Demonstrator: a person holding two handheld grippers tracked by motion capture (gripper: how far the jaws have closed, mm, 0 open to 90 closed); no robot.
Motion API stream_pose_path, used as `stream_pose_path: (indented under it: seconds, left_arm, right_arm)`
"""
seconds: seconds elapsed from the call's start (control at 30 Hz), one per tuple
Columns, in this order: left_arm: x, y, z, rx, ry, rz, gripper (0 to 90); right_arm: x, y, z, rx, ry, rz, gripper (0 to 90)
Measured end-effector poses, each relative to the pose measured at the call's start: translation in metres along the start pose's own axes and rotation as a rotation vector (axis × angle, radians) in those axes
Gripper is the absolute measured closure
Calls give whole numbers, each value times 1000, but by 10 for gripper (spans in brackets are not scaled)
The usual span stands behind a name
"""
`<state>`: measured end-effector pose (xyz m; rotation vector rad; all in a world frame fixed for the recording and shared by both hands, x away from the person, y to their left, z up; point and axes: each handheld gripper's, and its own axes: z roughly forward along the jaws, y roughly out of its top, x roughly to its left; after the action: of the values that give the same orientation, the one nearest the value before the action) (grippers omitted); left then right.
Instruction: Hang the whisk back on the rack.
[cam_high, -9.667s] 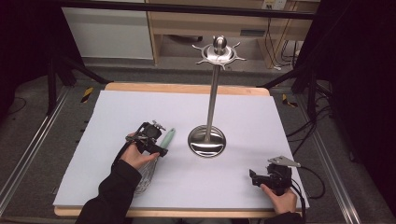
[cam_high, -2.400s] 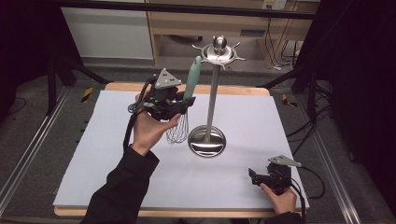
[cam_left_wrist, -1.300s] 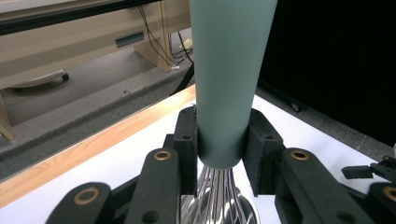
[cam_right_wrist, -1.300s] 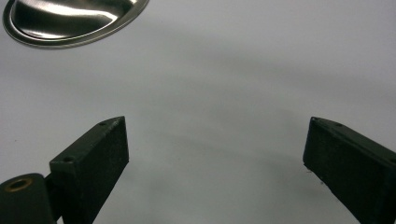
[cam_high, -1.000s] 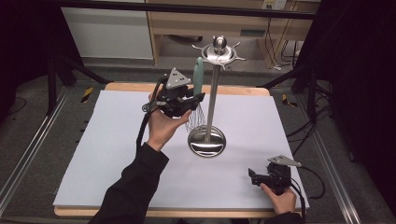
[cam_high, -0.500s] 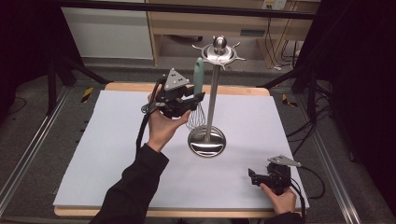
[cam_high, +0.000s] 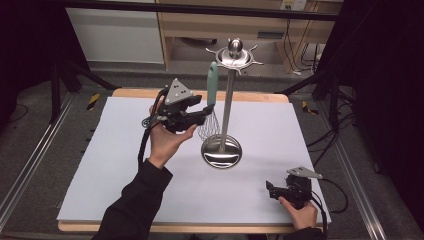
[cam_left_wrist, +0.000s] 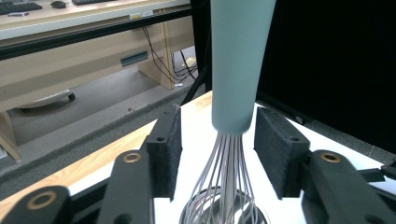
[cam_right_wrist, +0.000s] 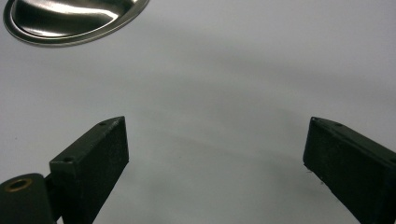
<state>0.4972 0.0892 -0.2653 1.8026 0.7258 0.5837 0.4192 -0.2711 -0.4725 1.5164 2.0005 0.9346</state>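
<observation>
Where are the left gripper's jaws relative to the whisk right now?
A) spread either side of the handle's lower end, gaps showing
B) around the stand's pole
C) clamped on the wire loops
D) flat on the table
A: in the left gripper view the left gripper has both pads standing apart from the whisk, with gaps on each side.

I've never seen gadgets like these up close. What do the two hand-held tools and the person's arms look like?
Both tools are black, each with two flat, blocky jaws and brass-coloured pivot pins. The left tool and the right tool each carry a grey three-cornered plate on top and trail a black cable. The person wears dark long sleeves.
</observation>
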Motion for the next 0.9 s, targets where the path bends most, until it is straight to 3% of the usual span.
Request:
stream_pose_path:
  seconds: [0.3,0.9]
  left_arm:
    - [2,-32,-10,44,-12,-9,422]
    - [7,-92,-18,143,-27,-10,374]
  right_arm:
    - [0,-2,-1,-1,-1,3,69]
    - [-1,-3,-1,10,-21,4,68]
